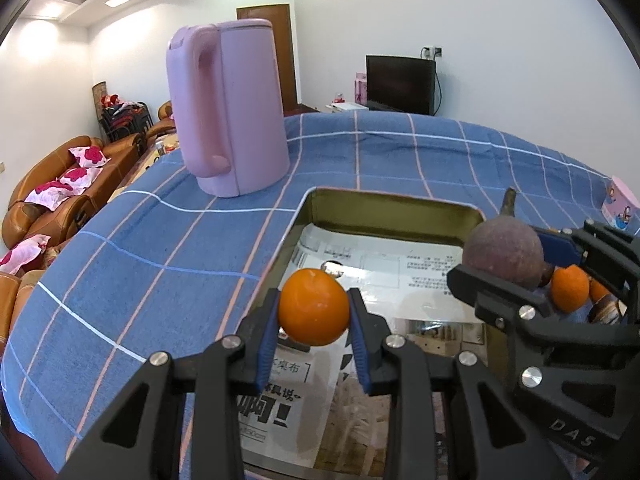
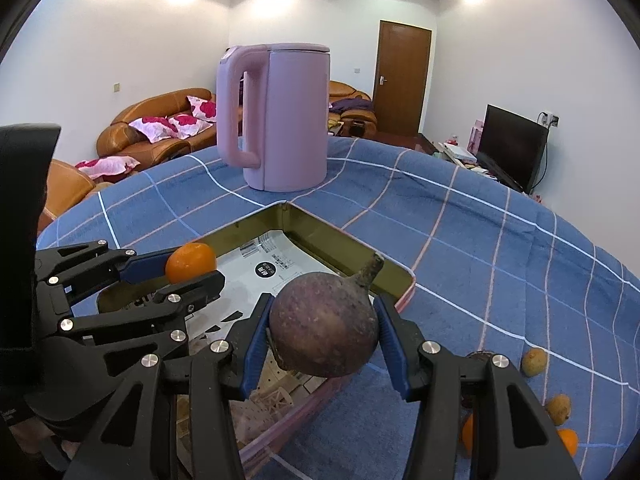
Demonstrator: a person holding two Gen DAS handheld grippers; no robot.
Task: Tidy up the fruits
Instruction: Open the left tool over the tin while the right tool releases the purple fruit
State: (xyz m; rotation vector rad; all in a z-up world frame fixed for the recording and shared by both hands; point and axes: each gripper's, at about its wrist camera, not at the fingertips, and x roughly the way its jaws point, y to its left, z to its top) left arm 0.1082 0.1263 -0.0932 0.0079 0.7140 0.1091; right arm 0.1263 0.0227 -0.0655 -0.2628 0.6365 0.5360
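Above the tin tray (image 1: 400, 208), left gripper (image 1: 314, 312) clamps an orange (image 1: 314, 306) (right gripper (image 2: 324, 332) grips purple fruit (image 2: 324, 324))

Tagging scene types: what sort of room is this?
Most likely a home living room: brown leather sofa with floral cushions, a dark TV on a low stand, and a table under a blue checked cloth.

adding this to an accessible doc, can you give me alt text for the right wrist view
The right tool grips a purple passion fruit above a paper-lined metal tray on a blue checked tablecloth. To its left, the left tool holds an orange; a pink kettle stands behind.
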